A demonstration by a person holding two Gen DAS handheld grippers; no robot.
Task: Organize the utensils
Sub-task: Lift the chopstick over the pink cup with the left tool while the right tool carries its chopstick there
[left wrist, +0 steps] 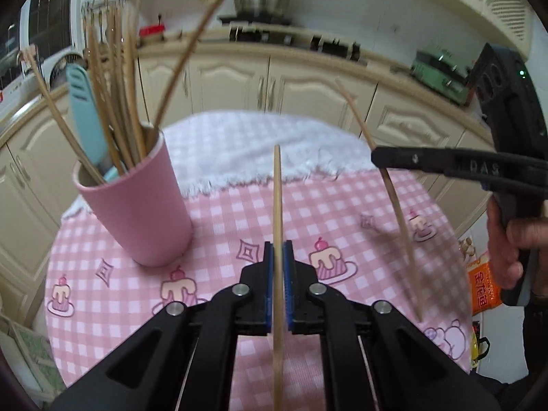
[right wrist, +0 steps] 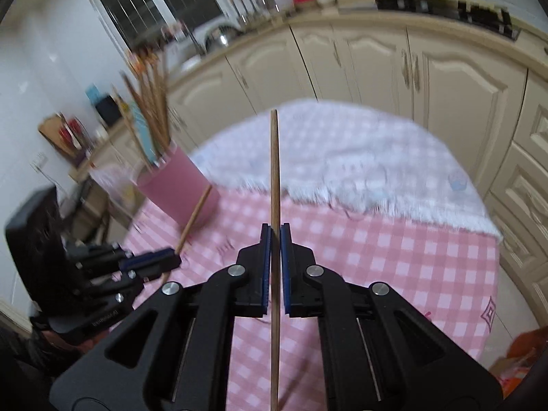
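Note:
A pink cup (left wrist: 137,209) stands on the table's left, holding several wooden chopsticks (left wrist: 113,78) and a light blue utensil (left wrist: 85,113). My left gripper (left wrist: 279,245) is shut on one wooden chopstick (left wrist: 278,198), held upright right of the cup. My right gripper (right wrist: 275,227) is shut on another chopstick (right wrist: 274,171). In the left wrist view the right gripper (left wrist: 376,157) comes in from the right with its chopstick (left wrist: 394,202) slanting down. In the right wrist view the cup (right wrist: 181,195) is at left, the left gripper (right wrist: 171,260) below it.
The round table has a pink checked cloth (left wrist: 222,226) with cake prints and a white fluffy towel (left wrist: 246,147) across its far half. Cream kitchen cabinets (left wrist: 239,82) curve behind. An orange packet (left wrist: 486,287) lies beyond the table's right edge.

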